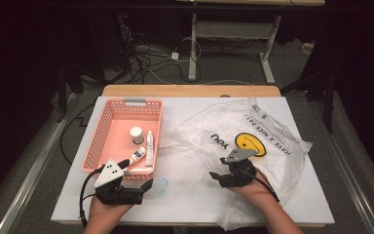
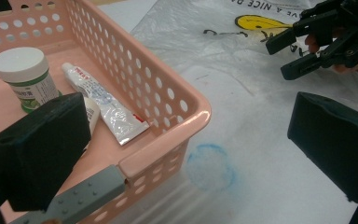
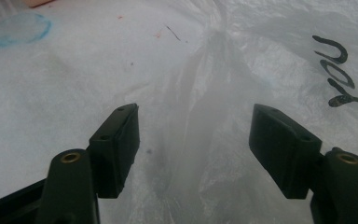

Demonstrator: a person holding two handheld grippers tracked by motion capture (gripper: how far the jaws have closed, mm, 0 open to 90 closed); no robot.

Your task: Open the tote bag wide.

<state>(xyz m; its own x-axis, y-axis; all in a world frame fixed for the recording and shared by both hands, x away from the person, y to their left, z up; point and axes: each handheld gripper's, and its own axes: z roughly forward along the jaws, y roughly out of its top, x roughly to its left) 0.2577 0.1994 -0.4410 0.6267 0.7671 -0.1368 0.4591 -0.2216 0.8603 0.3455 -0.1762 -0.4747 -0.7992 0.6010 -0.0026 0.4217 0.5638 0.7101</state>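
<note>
The right claw (image 1: 217, 174) is released, its jaws spread wide and low over the clear plastic bag (image 1: 272, 131), with a raised fold of the bag (image 3: 205, 93) standing between them, untouched. The bag spreads over the right half of the table (image 1: 190, 200) and hangs past the near edge beside the right hand. Bare table lies to the left of this claw, marked by a faint blue ring (image 3: 21, 28).

The left claw (image 1: 148, 184) is also released, at the near right corner of the pink basket (image 1: 108, 122); one jaw hangs over the basket's inside, the other over open table. In the basket lie a white-lidded jar (image 2: 23, 74) and a tube (image 2: 105, 105); a small bottle (image 1: 137, 155) is partly hidden behind the jaw in the left gripper view. The bag's print is partly cut off.
</note>
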